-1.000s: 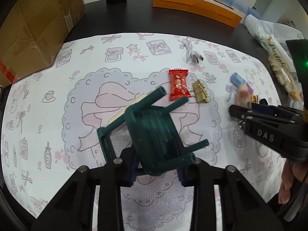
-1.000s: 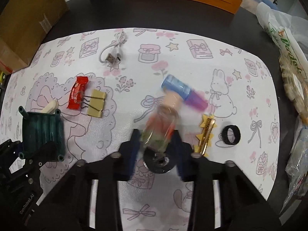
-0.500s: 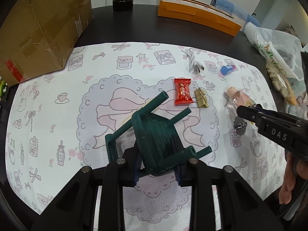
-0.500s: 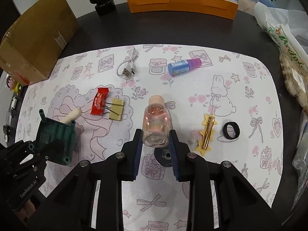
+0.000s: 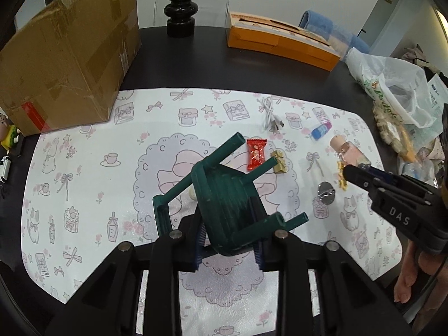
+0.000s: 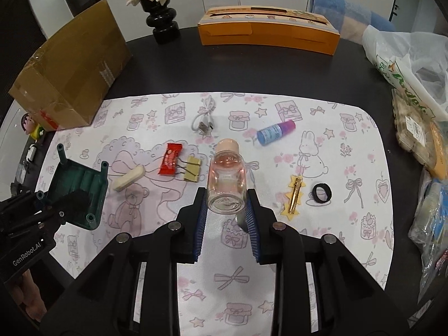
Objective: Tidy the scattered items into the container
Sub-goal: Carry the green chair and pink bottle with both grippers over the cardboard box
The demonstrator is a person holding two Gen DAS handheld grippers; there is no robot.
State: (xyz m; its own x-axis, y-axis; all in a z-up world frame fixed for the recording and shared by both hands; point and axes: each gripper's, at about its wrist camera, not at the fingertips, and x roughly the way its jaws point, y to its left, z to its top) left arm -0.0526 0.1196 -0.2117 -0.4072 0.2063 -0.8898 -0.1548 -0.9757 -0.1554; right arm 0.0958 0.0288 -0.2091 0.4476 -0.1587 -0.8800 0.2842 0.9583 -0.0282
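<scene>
The left gripper (image 5: 229, 240) has its jaws clamped on a dark green container (image 5: 224, 210), gripping it by the body and holding it tilted above the patterned mat (image 5: 84, 168), its pegs pointing away from the camera. In the right wrist view the same green container (image 6: 79, 193) sits at the left edge, open side up, and it looks empty, though the gripper hides part of it.

The right gripper (image 6: 226, 218) has its jaws closed on a small clear bottle (image 6: 226, 180) with a peach cap; the bottle lies lengthwise between the blue pads (image 6: 201, 224), its base toward the camera and its cap pointing away. A round metal piece (image 5: 325, 193) lies on the mat just below it.

Still scattered on the mat: a cream eraser-like block (image 6: 129, 178) just beside the container, a red candy wrapper (image 6: 170, 159) touching a gold binder clip (image 6: 191, 168), a white cable (image 6: 203, 119), a blue and purple tube (image 6: 275, 131), a gold hair clip (image 6: 294, 194) and a black ring (image 6: 322, 193). The mat lies on a dark tabletop (image 6: 252, 67).
</scene>
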